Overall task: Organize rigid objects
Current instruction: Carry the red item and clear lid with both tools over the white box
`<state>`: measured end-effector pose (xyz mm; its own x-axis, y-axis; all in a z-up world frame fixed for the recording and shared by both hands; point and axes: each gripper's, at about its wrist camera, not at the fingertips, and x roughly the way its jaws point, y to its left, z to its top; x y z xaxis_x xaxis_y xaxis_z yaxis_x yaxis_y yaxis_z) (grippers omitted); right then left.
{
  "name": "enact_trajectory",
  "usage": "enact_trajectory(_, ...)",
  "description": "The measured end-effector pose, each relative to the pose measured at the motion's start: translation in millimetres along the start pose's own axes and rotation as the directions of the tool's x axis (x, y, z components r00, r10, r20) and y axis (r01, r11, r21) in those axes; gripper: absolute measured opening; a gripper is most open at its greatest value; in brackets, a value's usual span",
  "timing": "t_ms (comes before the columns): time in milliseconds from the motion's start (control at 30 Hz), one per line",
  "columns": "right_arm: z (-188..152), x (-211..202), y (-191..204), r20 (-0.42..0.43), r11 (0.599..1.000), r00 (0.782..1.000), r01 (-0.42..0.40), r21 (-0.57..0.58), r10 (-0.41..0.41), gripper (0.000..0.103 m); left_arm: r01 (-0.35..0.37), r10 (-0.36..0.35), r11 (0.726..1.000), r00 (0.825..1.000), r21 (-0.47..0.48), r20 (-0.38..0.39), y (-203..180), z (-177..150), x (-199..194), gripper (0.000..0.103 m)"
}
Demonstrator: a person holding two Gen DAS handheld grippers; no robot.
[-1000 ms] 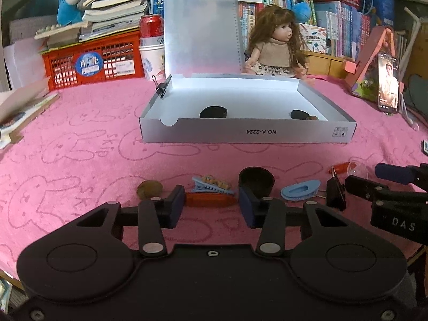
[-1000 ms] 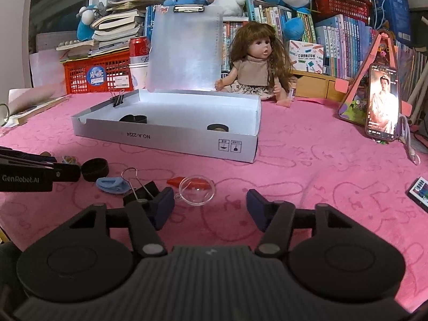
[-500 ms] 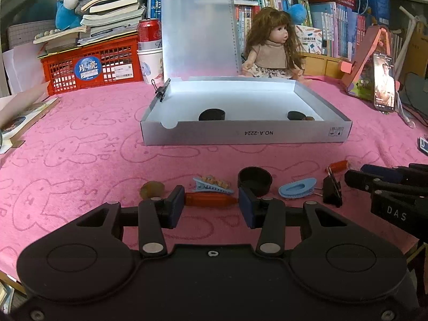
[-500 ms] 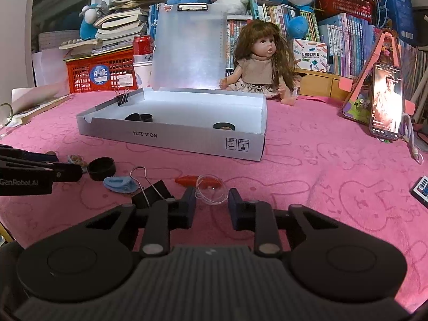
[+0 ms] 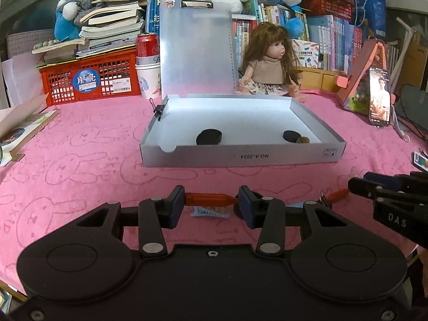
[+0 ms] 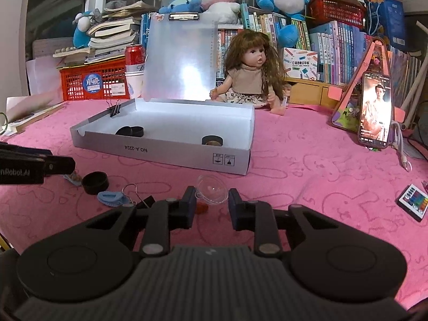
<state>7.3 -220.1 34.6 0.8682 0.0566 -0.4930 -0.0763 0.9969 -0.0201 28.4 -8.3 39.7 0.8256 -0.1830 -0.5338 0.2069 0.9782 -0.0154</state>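
Observation:
My left gripper (image 5: 211, 200) is shut on a slim orange clip (image 5: 206, 199), gripped end to end and held just above the pink cloth. A blue hair clip (image 5: 211, 211) lies under it. My right gripper (image 6: 210, 200) is shut on a clear plastic dome (image 6: 212, 189), with a small orange piece (image 6: 202, 208) on the cloth beneath. The open grey box (image 5: 240, 156) stands ahead with its lid up, and black round caps (image 5: 208, 137) and a brown nut lie inside. Each gripper shows at the edge of the other's view: the right gripper (image 5: 361, 182), the left gripper (image 6: 61, 164).
On the cloth near my right gripper lie a black cap (image 6: 95, 182), a blue clip (image 6: 112, 197) and a binder clip (image 6: 141, 200). A doll (image 6: 251, 80), a phone on a stand (image 6: 374, 112), a remote (image 6: 413, 202) and a red crate (image 5: 91, 80) ring the box.
My right gripper closed on the clear dome and lifted it off the cloth. My left gripper rose a little with the orange clip in it.

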Motion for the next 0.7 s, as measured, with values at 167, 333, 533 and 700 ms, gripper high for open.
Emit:
enact_trajectory(167, 4.2, 2.4, -0.5, 0.004, 1.000, 1.000, -0.011, 0.005, 0.011, 0.031, -0.003, 0.004, 1.000, 1.000, -0.010, 0.006, 4.6, 9.6, 2.7, 0.042)
enact_trajectory(333, 8.8, 5.6, 2.4, 0.007, 1.000, 1.000, -0.014, -0.004, 0.014, 0.031, 0.002, -0.002, 1.000, 1.000, -0.026, 0.007, 10.2, 18.6, 5.1, 0.042)
enact_trajectory(533, 16.5, 8.9, 5.3, 0.012, 1.000, 1.000, -0.018, -0.009, 0.018, 0.031, 0.006, -0.006, 0.999, 1.000, -0.050, -0.003, 17.1, 27.8, 11.7, 0.042)
enact_trajectory(700, 29.1, 13.5, 5.7, 0.015, 1.000, 1.000, -0.017, -0.020, 0.017, 0.031, 0.018, -0.018, 0.997, 1.000, -0.072, -0.004, 23.5, 42.5, 18.0, 0.042)
